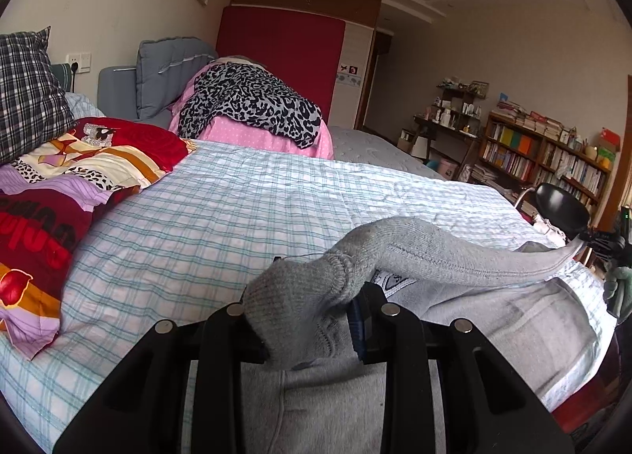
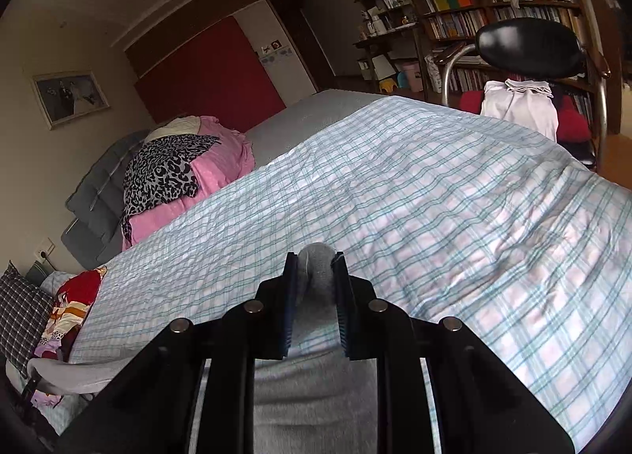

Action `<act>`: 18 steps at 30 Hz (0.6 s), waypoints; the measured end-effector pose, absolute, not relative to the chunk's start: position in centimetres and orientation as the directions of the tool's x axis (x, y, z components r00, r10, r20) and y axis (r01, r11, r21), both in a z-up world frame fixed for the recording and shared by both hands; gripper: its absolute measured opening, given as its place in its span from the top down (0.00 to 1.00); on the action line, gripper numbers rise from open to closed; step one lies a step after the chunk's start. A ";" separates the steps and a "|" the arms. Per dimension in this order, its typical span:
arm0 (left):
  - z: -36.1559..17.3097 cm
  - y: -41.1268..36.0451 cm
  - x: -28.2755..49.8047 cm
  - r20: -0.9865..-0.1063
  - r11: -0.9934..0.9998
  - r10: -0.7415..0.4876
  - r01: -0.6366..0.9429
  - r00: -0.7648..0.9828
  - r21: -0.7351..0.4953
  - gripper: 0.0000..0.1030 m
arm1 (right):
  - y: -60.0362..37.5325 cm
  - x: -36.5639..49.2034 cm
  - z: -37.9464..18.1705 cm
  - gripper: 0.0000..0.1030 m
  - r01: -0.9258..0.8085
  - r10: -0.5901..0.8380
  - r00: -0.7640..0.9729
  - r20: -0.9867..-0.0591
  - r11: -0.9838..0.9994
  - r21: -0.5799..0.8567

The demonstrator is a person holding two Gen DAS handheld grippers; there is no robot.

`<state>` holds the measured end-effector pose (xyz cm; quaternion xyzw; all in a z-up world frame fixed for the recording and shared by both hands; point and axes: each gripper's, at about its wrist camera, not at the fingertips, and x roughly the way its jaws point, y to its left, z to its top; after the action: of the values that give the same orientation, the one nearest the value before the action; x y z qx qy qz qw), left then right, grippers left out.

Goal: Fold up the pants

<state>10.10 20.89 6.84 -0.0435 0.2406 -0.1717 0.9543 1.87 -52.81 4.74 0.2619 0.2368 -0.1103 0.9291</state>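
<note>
Grey pants [image 1: 414,252] lie on a bedsheet [image 1: 237,209] checked white, pink and teal. At ten o'clock, a leopard-print cloth [image 1: 249,106] covers pink bedding [image 1: 225,134]; a red patterned quilt [image 1: 59,185] lies at nine.

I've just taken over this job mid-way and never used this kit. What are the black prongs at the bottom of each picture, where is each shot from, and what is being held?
The black prongs are two hand-held grippers; a person carries one in each hand. Each has a wide-angle camera looking forward along its two fingers, so one picture is from the left gripper and the other from the right gripper.

Both look across a bed with a blue checked cover. The grey pants are the job. The left gripper is shut on a ribbed edge of them, and the right gripper is shut on another bunch of the same grey cloth, so the fabric stretches between the two.

Further back lie a pink pile with a leopard-print cloth; pillows lie to the left.
</note>
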 end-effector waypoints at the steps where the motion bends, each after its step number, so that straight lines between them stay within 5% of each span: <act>1: 6.6 21.0 9.5 -0.447 0.937 -0.348 0.308 0.824 -0.163 0.72 | -52.4 0.8 4.4 0.82 0.332 -0.085 0.862 -0.500 0.839 0.430; 18: 1.9 21.4 3.2 -0.487 0.927 -0.363 0.362 0.794 -0.101 0.69 | -49.2 -12.0 -2.6 0.82 0.379 -0.113 0.839 -0.532 0.823 0.422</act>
<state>3.18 21.43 1.88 -0.0014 0.2571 -0.1914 0.9472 -12.04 -49.18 -2.62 0.2655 0.2502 -0.1336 0.9214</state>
